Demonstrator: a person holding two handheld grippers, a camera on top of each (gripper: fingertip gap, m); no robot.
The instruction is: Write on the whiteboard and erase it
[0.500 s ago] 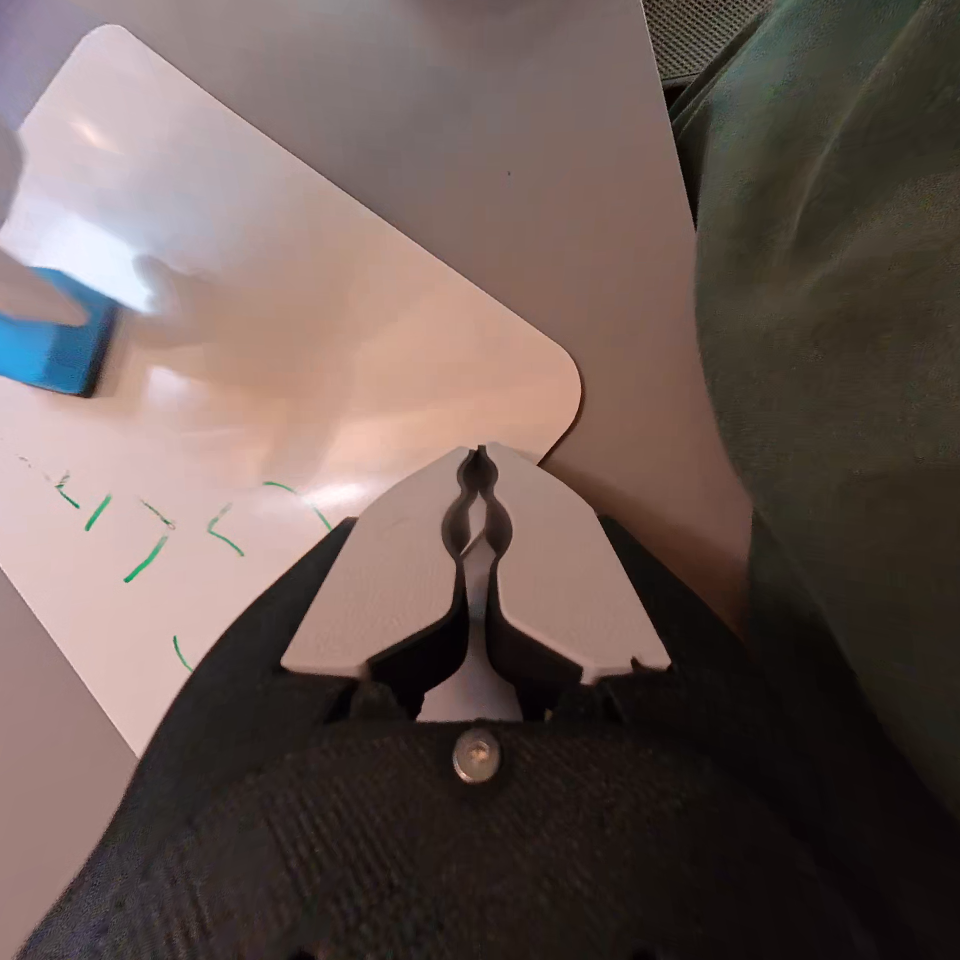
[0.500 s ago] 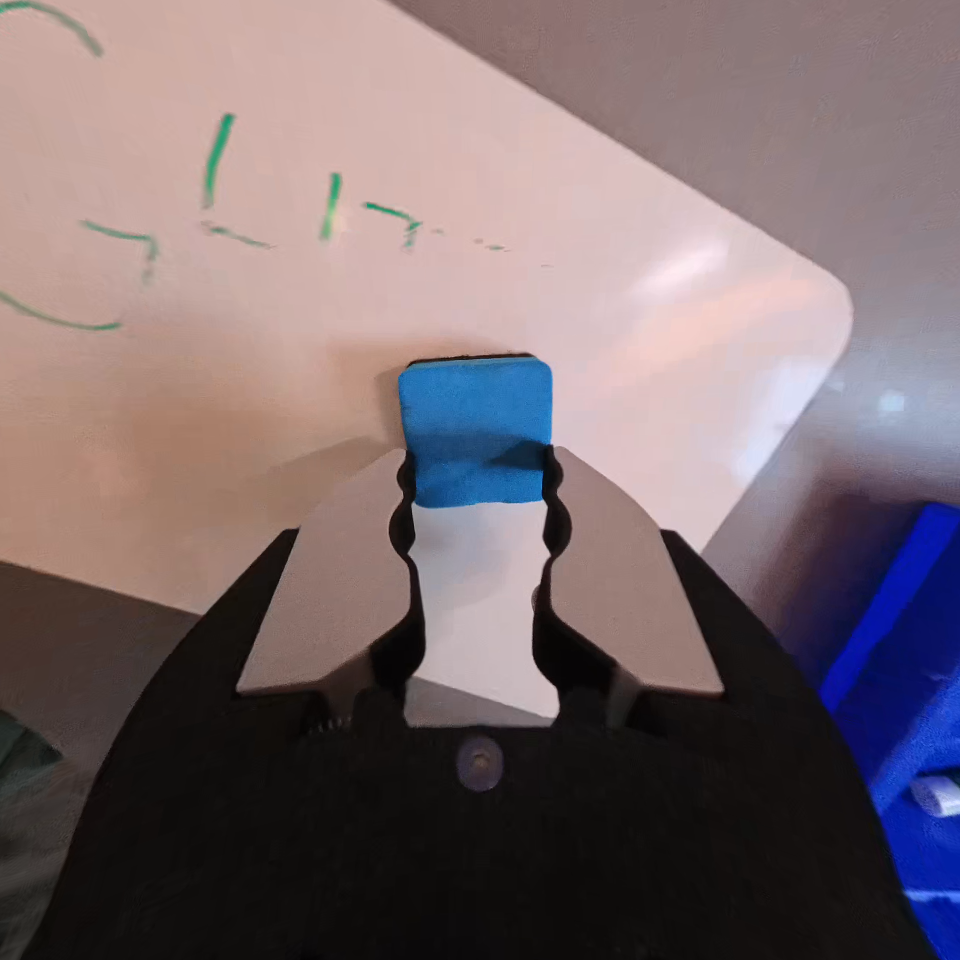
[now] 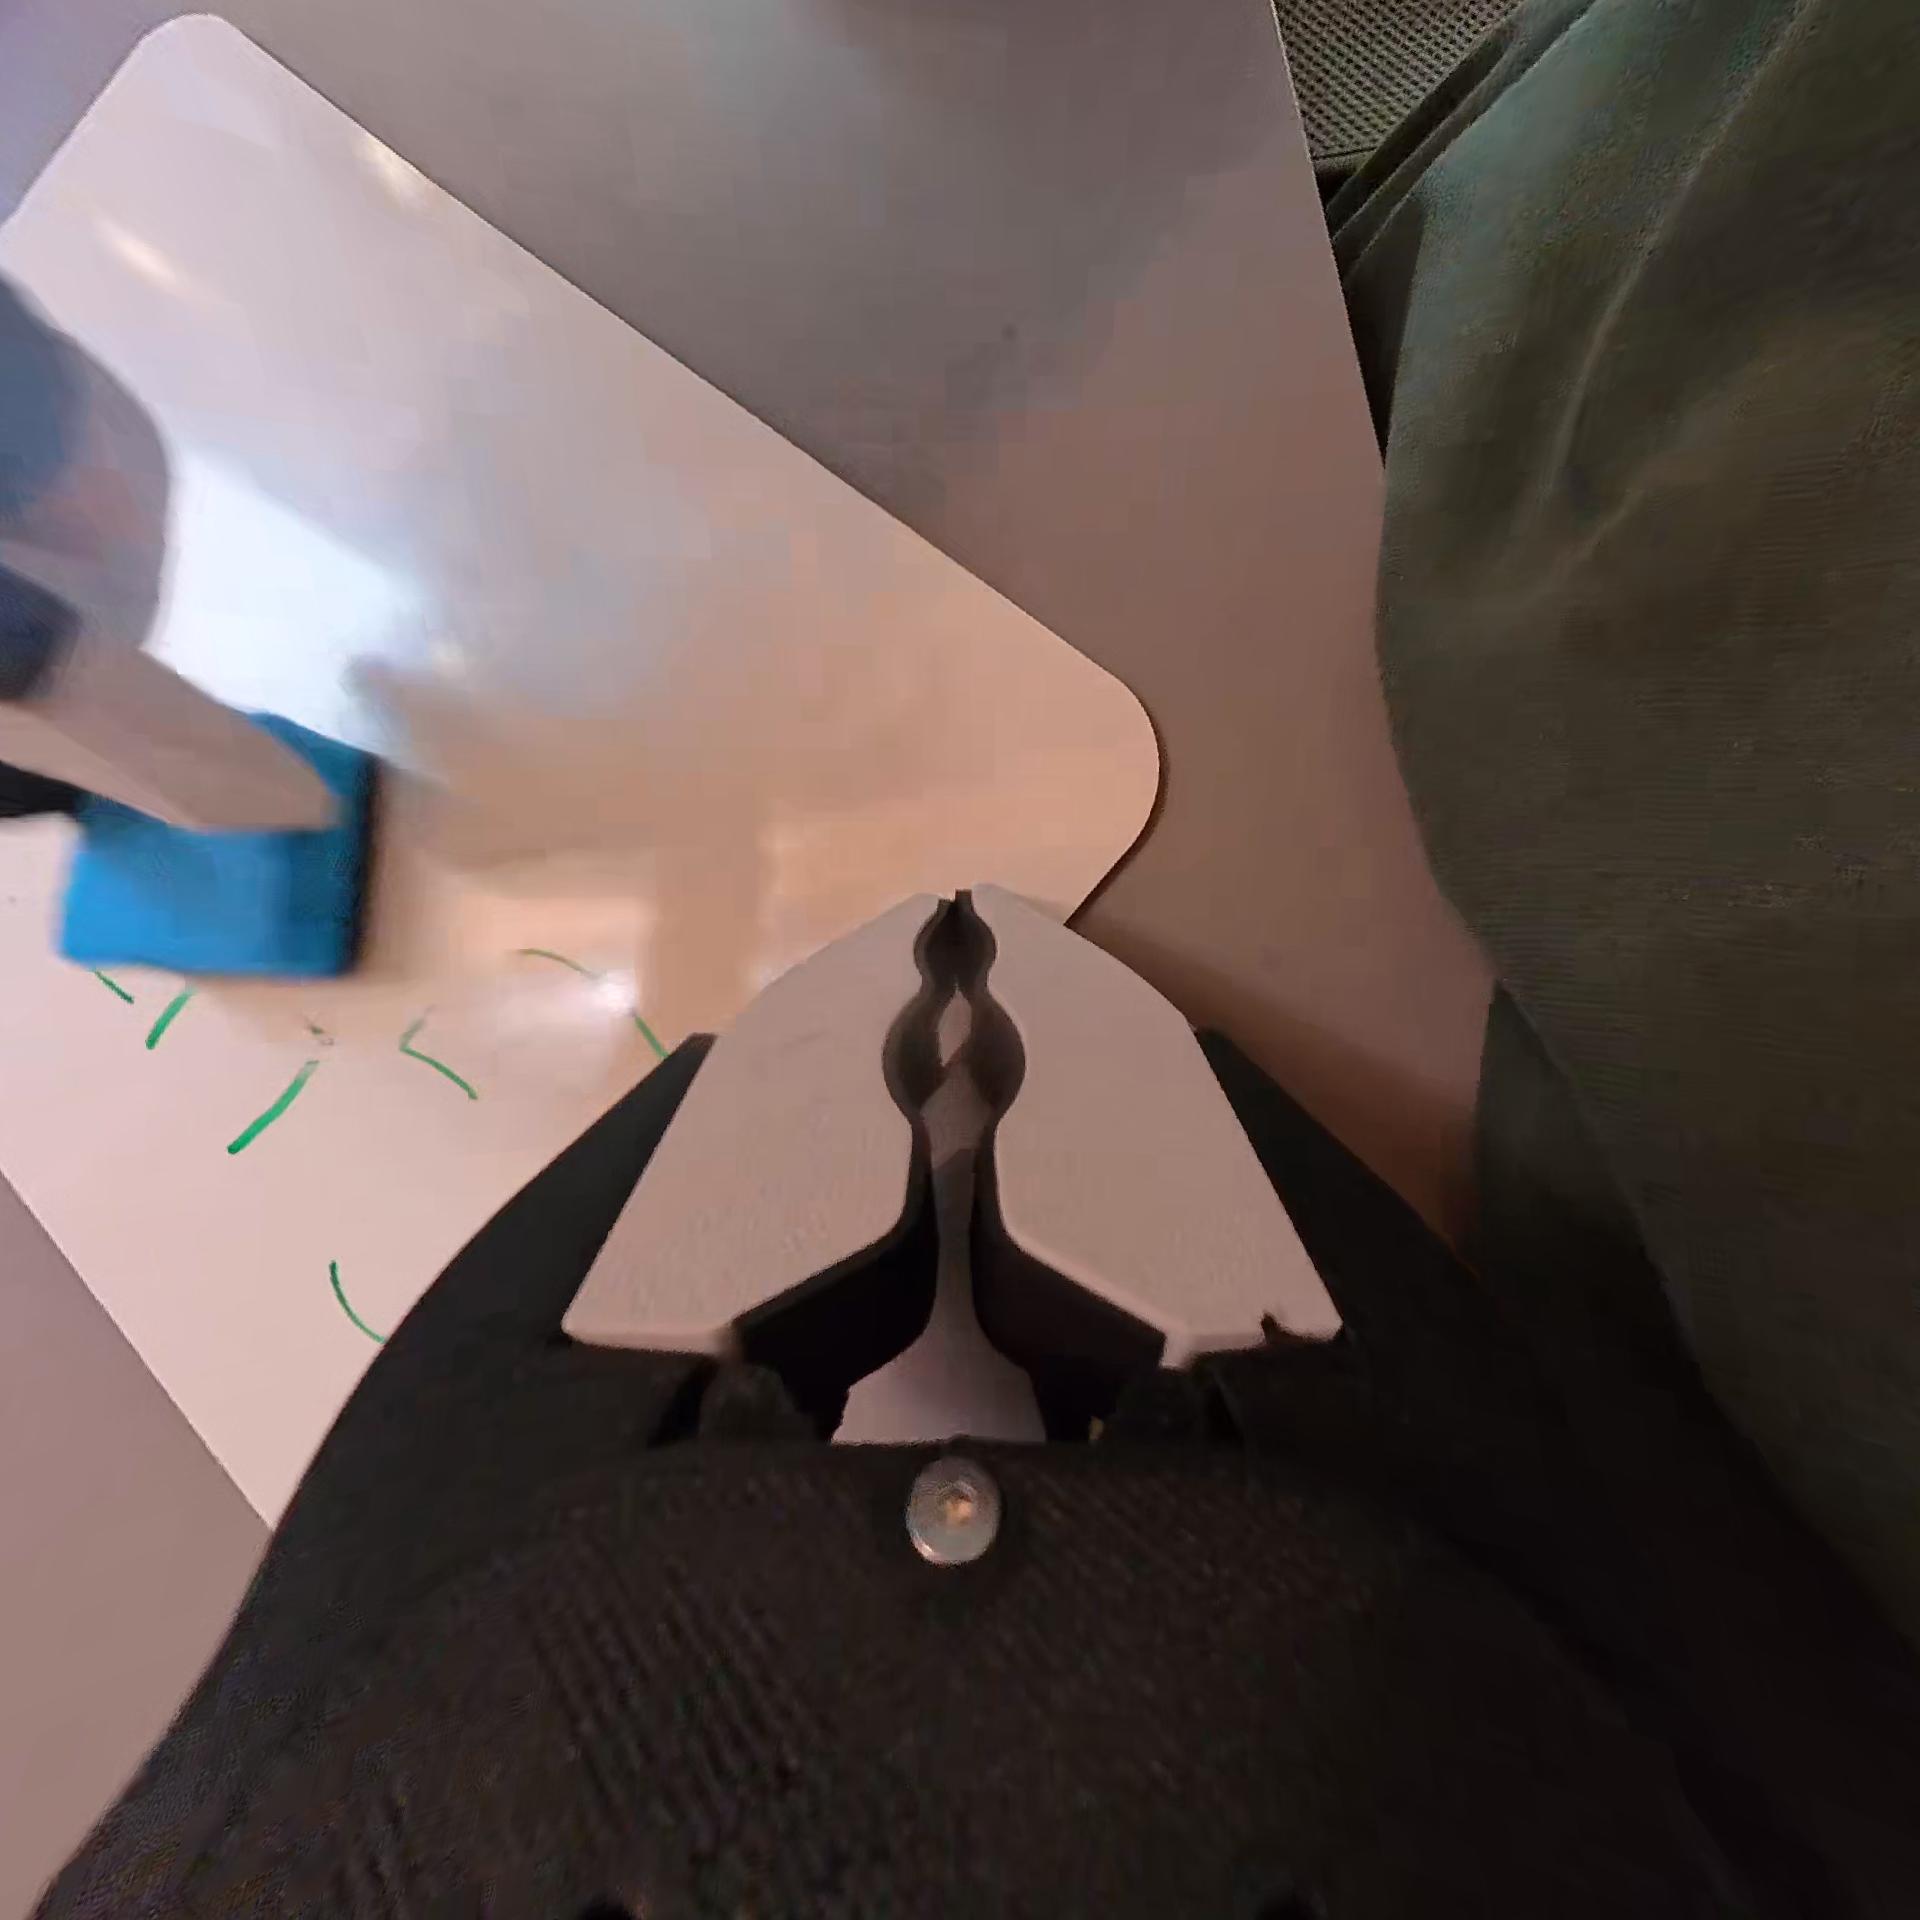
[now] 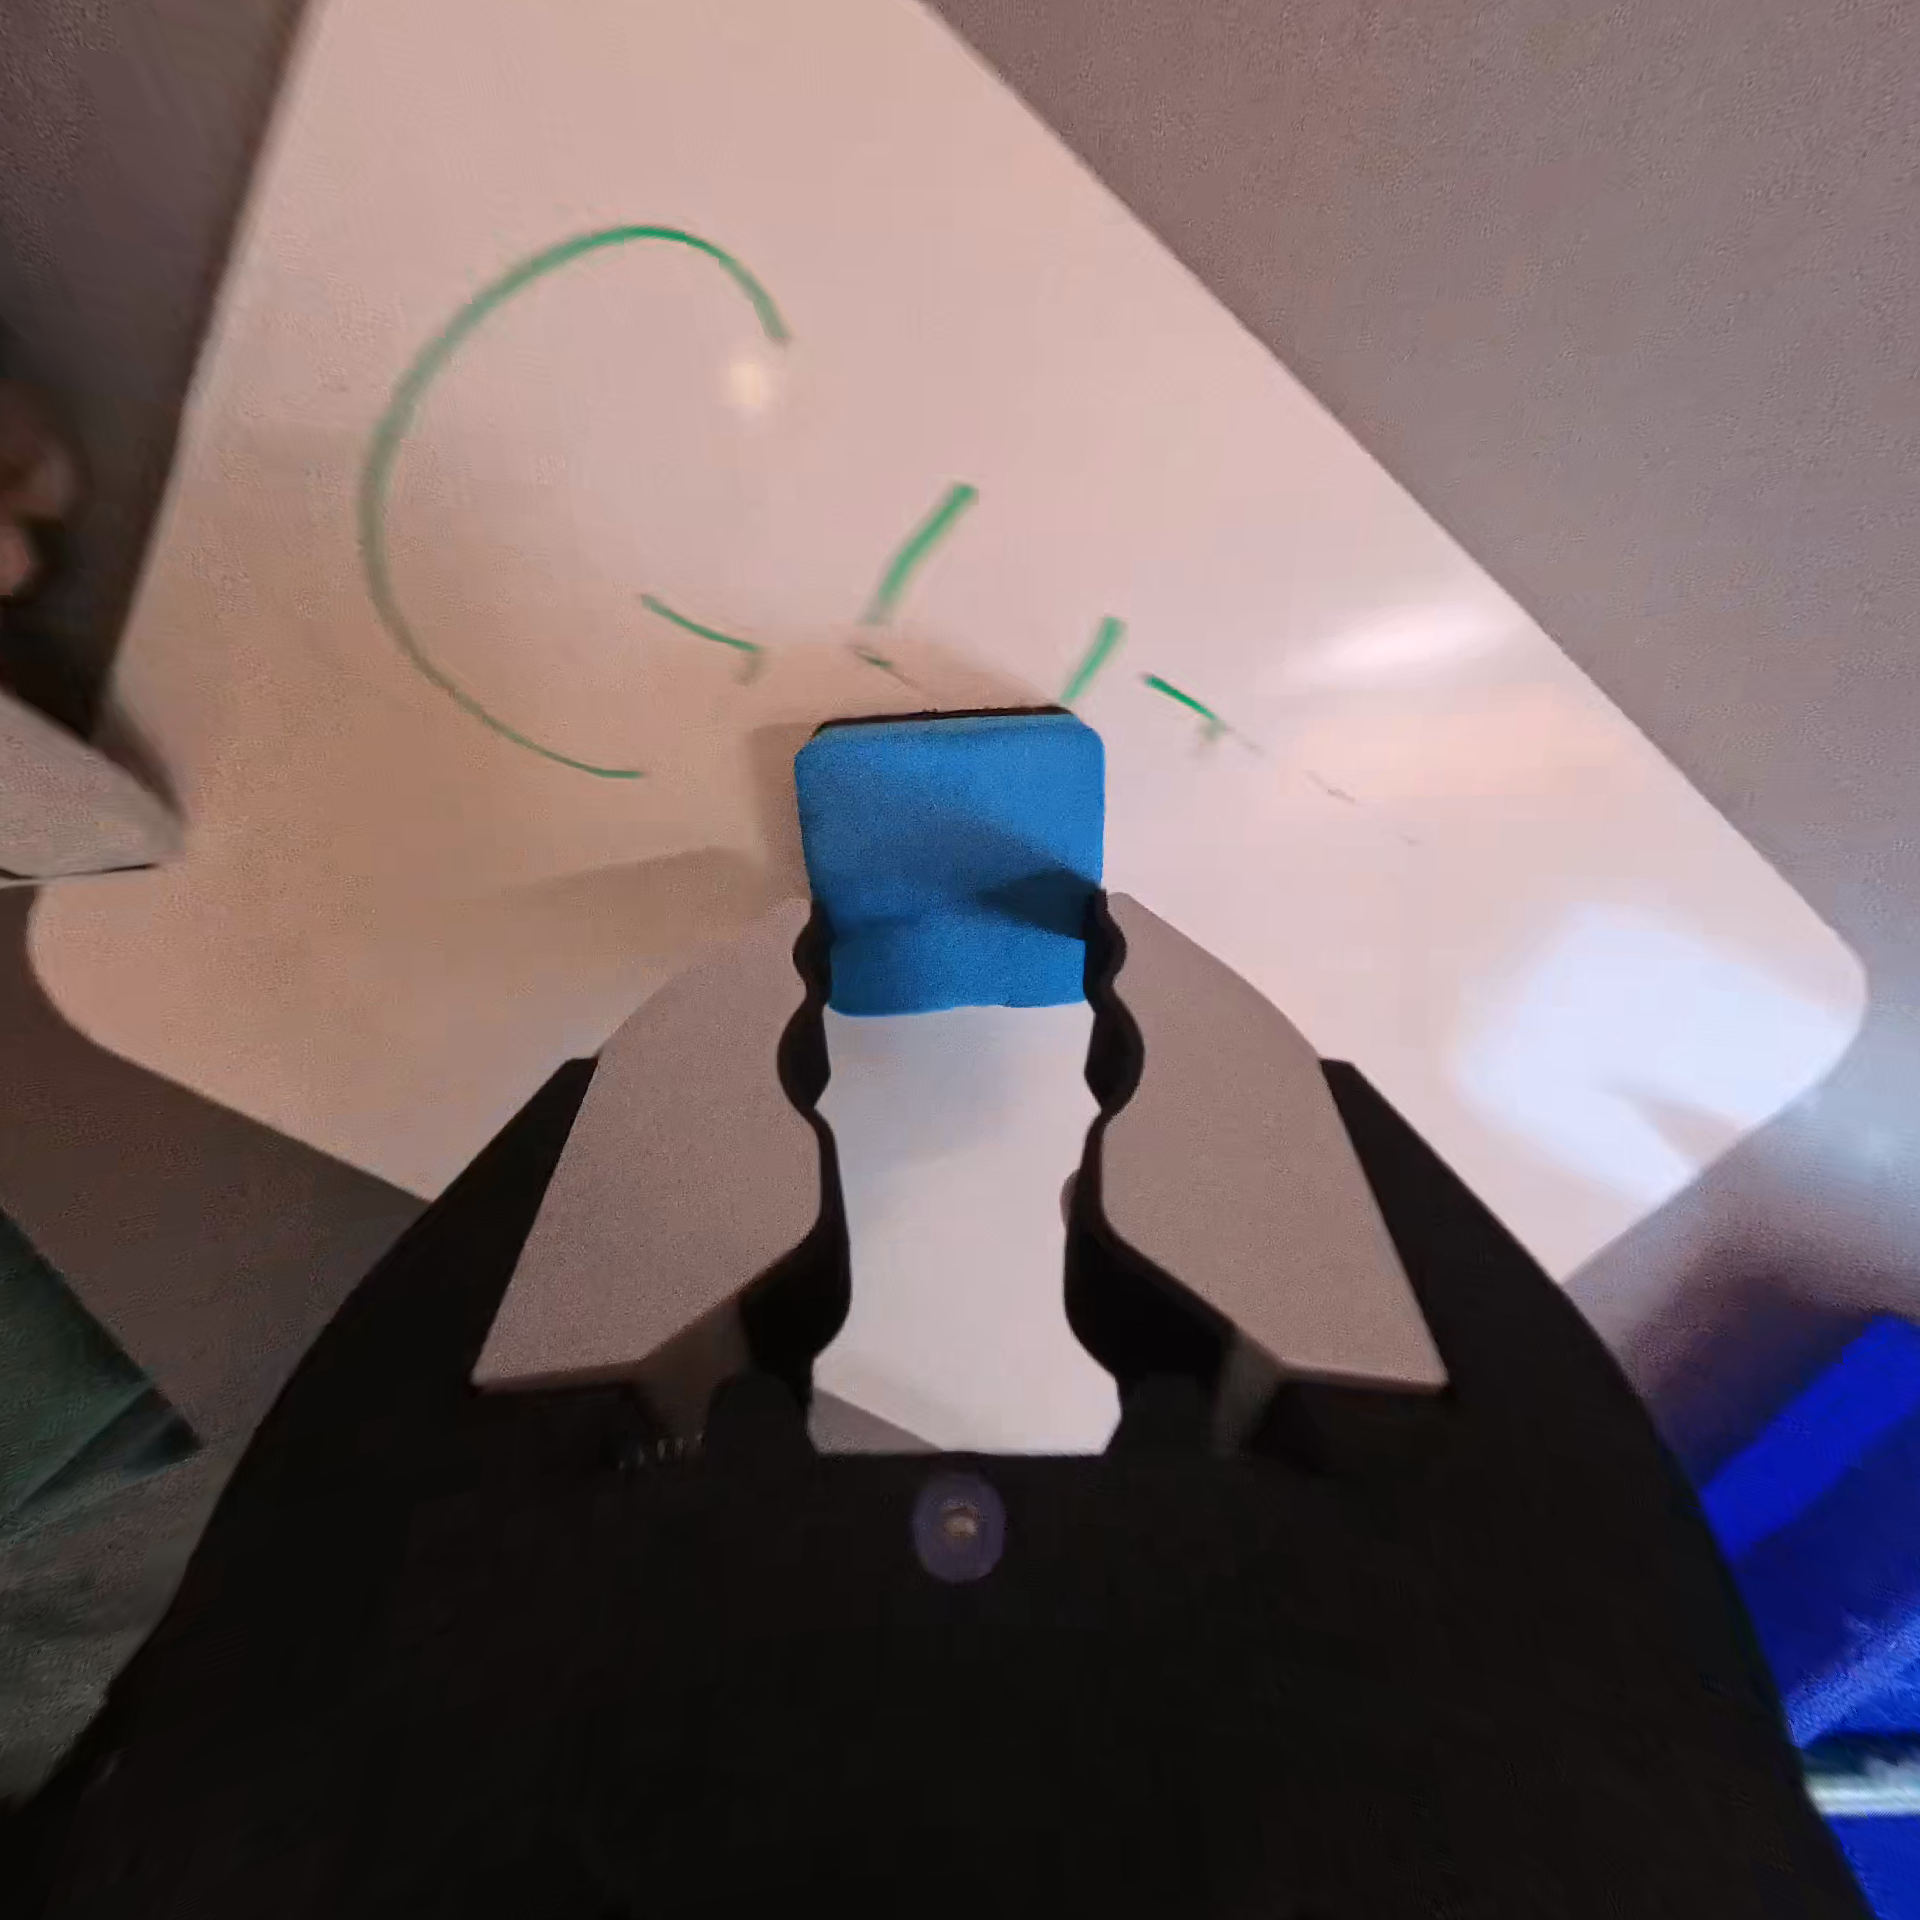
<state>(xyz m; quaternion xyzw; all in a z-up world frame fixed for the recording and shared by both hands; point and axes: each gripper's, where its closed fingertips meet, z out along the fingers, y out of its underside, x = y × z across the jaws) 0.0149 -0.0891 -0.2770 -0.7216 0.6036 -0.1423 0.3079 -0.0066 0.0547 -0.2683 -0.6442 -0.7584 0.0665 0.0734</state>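
A white whiteboard [image 3: 582, 582] lies flat on a grey table, with green marker strokes [image 3: 270, 1117] on its near part. My right gripper [image 4: 951, 925] is shut on a blue eraser [image 4: 951, 862] and presses it on the whiteboard [image 4: 1351, 935] beside the green strokes [image 4: 416, 468]. The same eraser [image 3: 208, 894] shows blurred at the left of the left wrist view, right next to the strokes. My left gripper [image 3: 961, 904] is shut with nothing in it, at the board's near right corner.
A person's green sleeve [image 3: 1662, 727] fills the right of the left wrist view. The grey table [image 3: 935, 208] surrounds the board. A blue bin [image 4: 1829, 1475] stands at the lower right of the right wrist view.
My right gripper has slid the eraser across the board toward the green strokes; some strokes near it have gone. My left gripper has stayed shut and still.
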